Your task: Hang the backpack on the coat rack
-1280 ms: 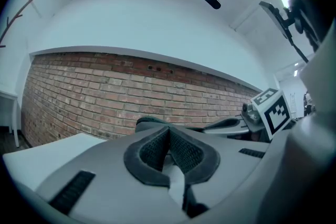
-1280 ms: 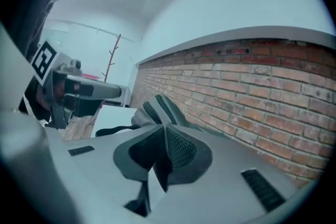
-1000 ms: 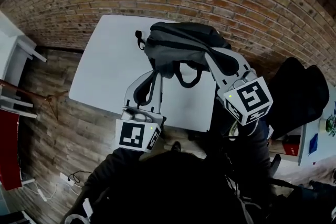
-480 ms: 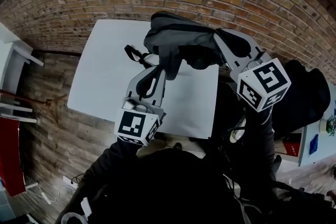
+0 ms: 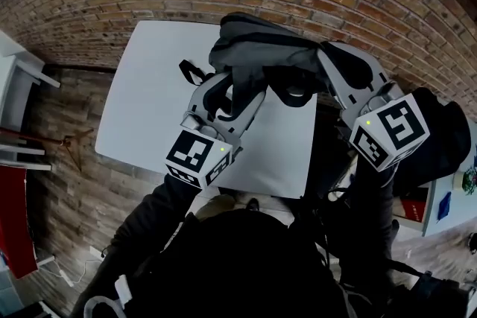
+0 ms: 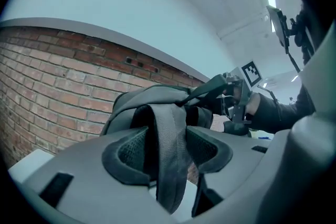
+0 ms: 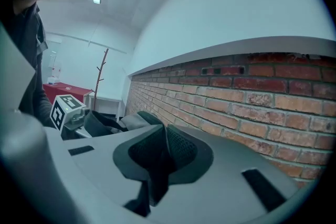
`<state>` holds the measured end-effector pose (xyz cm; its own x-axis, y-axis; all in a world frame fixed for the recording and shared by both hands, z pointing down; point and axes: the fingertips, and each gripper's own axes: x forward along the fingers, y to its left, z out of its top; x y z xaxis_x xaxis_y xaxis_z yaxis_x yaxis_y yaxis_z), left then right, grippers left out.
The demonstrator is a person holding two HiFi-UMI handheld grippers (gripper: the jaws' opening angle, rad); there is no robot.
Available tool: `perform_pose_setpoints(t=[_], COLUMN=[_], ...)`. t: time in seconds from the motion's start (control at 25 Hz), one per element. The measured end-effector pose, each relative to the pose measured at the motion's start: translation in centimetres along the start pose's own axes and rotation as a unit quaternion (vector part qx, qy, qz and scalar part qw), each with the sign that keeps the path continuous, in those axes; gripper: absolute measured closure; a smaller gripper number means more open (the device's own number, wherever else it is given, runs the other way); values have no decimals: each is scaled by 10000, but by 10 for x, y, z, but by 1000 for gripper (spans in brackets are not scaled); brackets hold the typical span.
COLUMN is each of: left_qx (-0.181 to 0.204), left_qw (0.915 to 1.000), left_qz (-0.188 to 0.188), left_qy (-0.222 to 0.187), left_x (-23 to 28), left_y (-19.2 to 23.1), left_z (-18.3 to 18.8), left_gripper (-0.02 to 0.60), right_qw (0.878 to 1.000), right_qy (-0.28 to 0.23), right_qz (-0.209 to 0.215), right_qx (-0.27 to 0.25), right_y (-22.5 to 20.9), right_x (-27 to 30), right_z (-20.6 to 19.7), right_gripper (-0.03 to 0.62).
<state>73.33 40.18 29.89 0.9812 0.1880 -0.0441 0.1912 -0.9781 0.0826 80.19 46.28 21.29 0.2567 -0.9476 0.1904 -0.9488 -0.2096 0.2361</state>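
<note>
Over white table (image 5: 141, 108), near side: left gripper (image 6: 168, 150) jaws just opening, now standing apart around grey strap (image 6: 169, 123), not pinching it; backpack (image 5: 261, 52) hanging over table's far middle; over table's right edge, right gripper (image 7: 164, 157) clenching dark backpack fabric.

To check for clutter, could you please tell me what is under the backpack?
The white table shows below the backpack; the patch right beneath it is covered, so anything lying there cannot be seen.
</note>
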Motion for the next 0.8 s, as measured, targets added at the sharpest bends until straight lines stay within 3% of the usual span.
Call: perform_pose_setpoints(t=[0.08,0.12,0.16,0.28,0.44,0.56,0.8], left_qx=[15,29,41,81,109,117,160], left_qw=[10000,9999,9999,9997,9996,9996,9996], left_qz=[-47,-55,-54,-42,-15,-18,-46], left_qy=[-65,-107,-144,-205,-243,-251,-232], left_x=[3,4,4,6,13,19,28], left_y=[2,2,2,5,11,12,7], left_z=[3,5,6,9,16,19,22], left_gripper=[385,514,531,535,537,537,537], right_qw=[10000,10000,9999,9974,9822,9778,9692], right_qy=[-10,-34,-90,-650,-1611,-1674,-1685], right_qz=[-8,-12,-43,-288,-875,-1257,-1573], right_qx=[15,-3,-37,113,412,-38,-868], right_y=[0,1,1,-5,-25,-17,15], right_x=[-1,-1,0,-8,-46,-61,-46], right_z=[-1,0,1,12,23,5,-6], right_gripper=[568,568,568,527,490,490,490])
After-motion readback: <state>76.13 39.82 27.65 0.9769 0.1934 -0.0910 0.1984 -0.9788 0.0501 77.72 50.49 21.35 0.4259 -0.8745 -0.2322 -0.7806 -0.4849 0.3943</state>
